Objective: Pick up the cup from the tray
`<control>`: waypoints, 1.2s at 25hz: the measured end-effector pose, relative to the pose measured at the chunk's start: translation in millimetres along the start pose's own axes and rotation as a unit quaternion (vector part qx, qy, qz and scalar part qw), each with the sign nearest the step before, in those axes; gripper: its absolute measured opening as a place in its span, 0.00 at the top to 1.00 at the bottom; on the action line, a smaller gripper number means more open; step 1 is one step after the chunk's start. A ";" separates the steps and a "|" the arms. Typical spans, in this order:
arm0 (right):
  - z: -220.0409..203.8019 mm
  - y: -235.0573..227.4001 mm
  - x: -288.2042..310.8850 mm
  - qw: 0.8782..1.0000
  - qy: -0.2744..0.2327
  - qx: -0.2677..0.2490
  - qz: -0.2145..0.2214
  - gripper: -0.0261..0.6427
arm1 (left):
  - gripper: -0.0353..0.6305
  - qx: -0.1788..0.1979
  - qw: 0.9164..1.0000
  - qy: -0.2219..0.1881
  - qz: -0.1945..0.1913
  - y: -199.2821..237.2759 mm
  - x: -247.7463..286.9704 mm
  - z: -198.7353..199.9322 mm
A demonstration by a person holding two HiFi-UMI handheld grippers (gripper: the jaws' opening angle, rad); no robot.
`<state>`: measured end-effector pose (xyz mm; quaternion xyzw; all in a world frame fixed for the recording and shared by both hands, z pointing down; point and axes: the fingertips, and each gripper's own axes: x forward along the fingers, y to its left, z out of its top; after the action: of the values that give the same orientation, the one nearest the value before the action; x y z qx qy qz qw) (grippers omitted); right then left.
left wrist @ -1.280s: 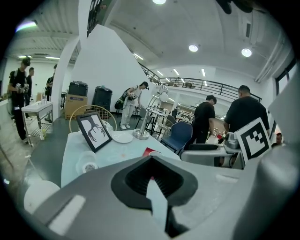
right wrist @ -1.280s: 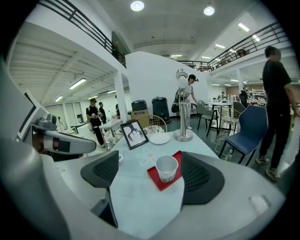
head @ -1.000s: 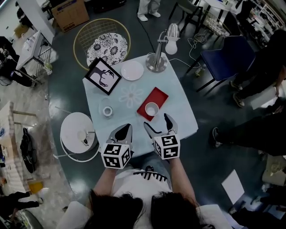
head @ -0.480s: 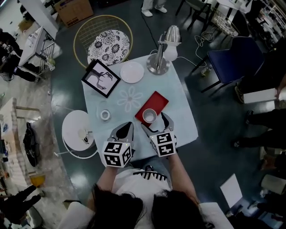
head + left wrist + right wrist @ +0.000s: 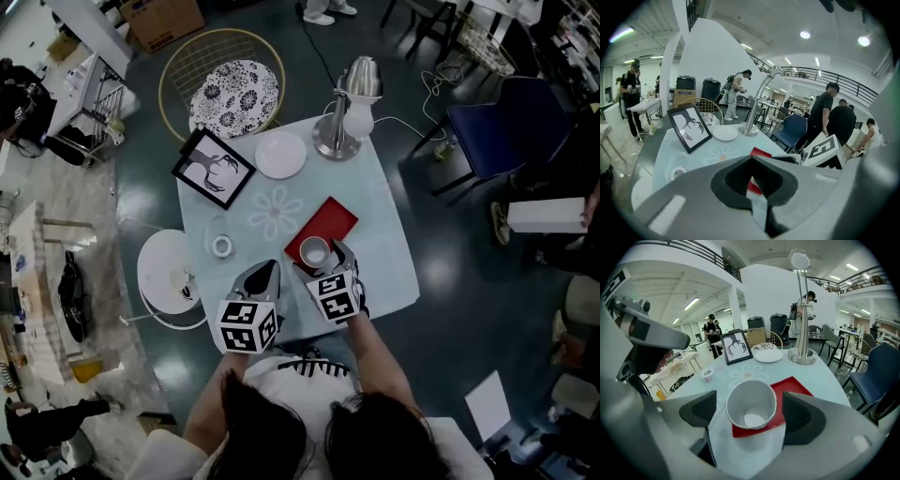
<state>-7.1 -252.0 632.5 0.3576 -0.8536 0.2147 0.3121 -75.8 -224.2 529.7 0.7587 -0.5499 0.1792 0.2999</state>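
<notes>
A white cup (image 5: 751, 404) stands empty and upright on the near end of a red tray (image 5: 793, 387) on the pale blue table (image 5: 380, 234). My right gripper (image 5: 750, 414) is open, with one jaw on each side of the cup and a small gap on both sides. From the head view the cup (image 5: 313, 251) sits just ahead of that gripper (image 5: 326, 258). My left gripper (image 5: 266, 268) is shut on nothing and hovers over the table's near edge, left of the tray. In its own view the left gripper (image 5: 753, 194) shows the red tray (image 5: 760, 153) beyond its jaws.
On the table stand a framed picture (image 5: 214, 169), a white plate (image 5: 281, 155), a metal lamp (image 5: 342, 108) and a tape roll (image 5: 221, 247). A wicker chair (image 5: 225, 89) sits behind it, a white round stool (image 5: 169, 277) to its left and a blue chair (image 5: 497, 122) to its right.
My right gripper has moved forward and now has its open jaws around the cup. The left gripper has hardly moved.
</notes>
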 end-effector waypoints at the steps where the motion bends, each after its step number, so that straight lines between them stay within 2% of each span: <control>1: -0.4 0.5 2.5 1.000 0.002 0.001 0.002 0.29 | 0.95 -0.002 1.000 0.001 0.002 0.7 0.3 -0.1; 8: -6.5 -1.2 16.1 1.000 0.019 0.001 0.006 0.29 | 0.95 -0.008 1.000 0.012 0.011 0.4 8.5 -3.7; 10: -8.0 -2.1 17.3 1.000 0.024 0.006 0.008 0.32 | 0.95 -0.009 1.000 0.011 0.013 0.0 9.0 -3.8; 12: -8.3 -2.5 17.1 1.000 0.024 0.014 0.011 0.40 | 0.95 -0.009 1.000 0.012 0.015 -0.1 9.2 -4.9; 18: -4.0 2.9 15.2 1.000 0.020 -0.010 0.020 0.42 | 0.95 -0.008 1.000 0.018 0.021 1.3 9.3 -10.3; 23: 3.0 -10.3 3.1 1.000 0.002 0.011 0.004 0.42 | 0.95 -0.007 1.000 0.015 0.015 -3.7 12.1 -10.2; 27: -4.0 -38.4 -10.9 0.999 -0.004 0.048 -0.025 0.42 | 0.95 0.023 0.999 0.026 0.006 -13.7 16.0 -18.7; 30: -8.3 -53.4 -22.5 0.998 -0.007 0.049 -0.047 0.42 | 0.95 0.015 1.000 0.024 -0.004 -21.1 17.3 -18.8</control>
<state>48.2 -271.3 630.7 0.4135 -0.8266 0.2390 0.2977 -49.1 -220.0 548.9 0.7609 -0.5364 0.2041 0.3027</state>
